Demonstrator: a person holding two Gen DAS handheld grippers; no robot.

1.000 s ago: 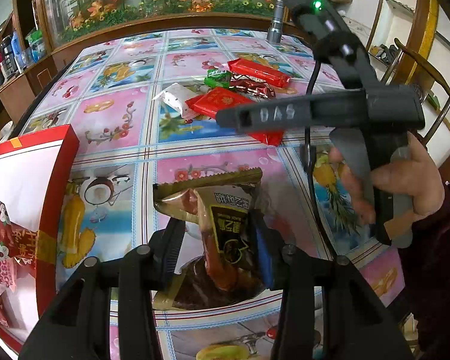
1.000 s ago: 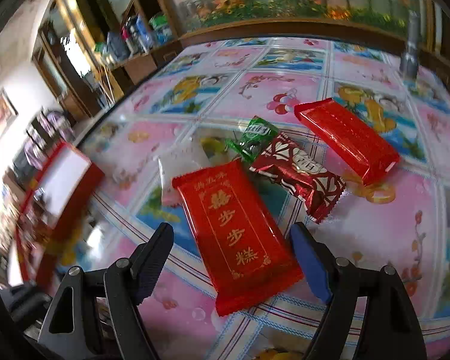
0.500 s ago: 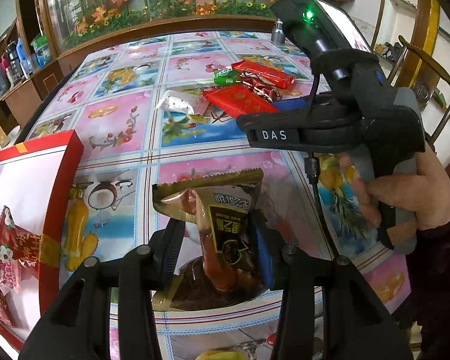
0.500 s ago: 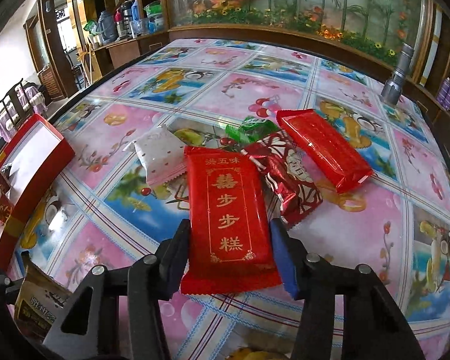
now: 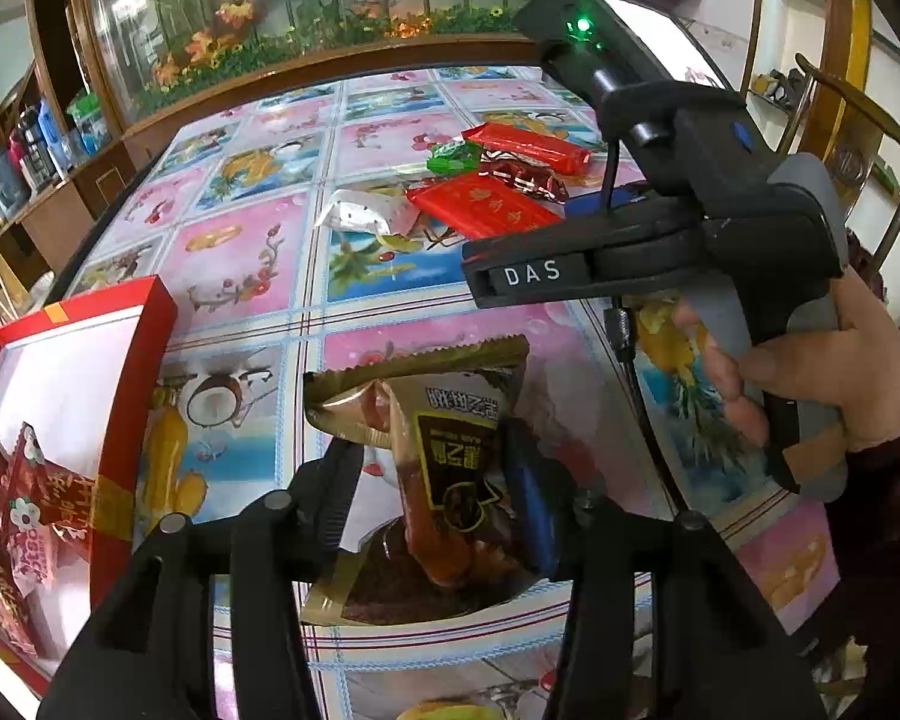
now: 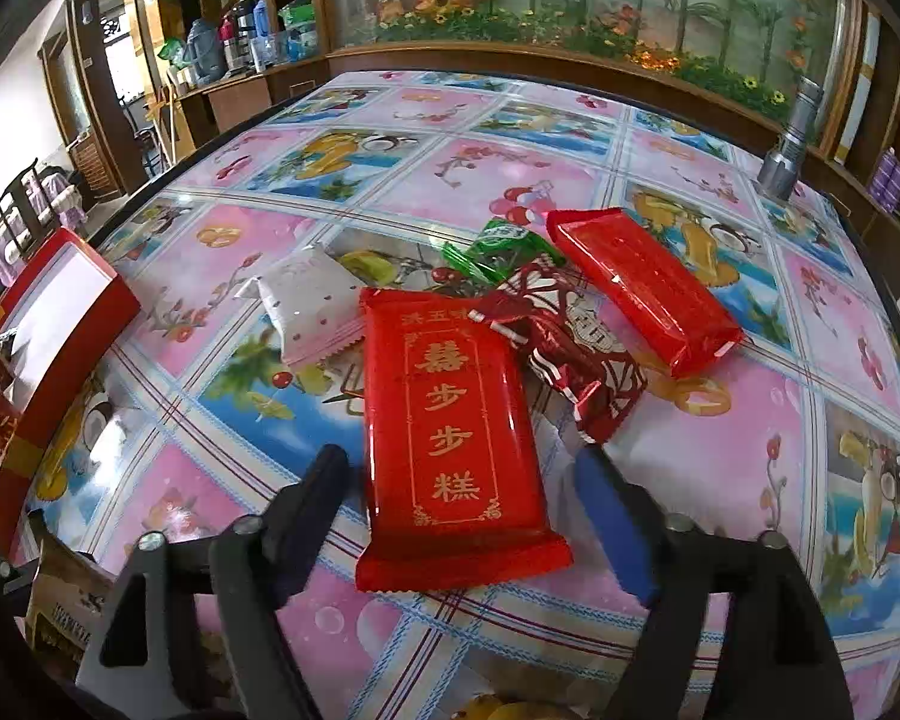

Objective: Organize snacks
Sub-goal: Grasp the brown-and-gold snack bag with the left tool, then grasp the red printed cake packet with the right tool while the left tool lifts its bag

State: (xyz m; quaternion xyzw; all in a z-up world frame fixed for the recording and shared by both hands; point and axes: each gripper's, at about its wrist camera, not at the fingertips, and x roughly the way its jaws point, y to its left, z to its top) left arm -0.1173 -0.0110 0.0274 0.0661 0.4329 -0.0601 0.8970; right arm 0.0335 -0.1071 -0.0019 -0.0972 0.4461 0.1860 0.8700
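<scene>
Between my right gripper (image 6: 462, 483) fingers: red cake packet (image 6: 450, 420) flat on table (image 6: 750, 480), long axis running near-to-far, jaws apart astride near end. My left gripper (image 5: 435, 474) clamped on brown snack pouch (image 5: 444, 450); red box (image 5: 120, 420) left.

Black hand-held gripper (image 5: 678, 228) marked "DAS", green light, blue finger pads (image 6: 615, 525).
</scene>
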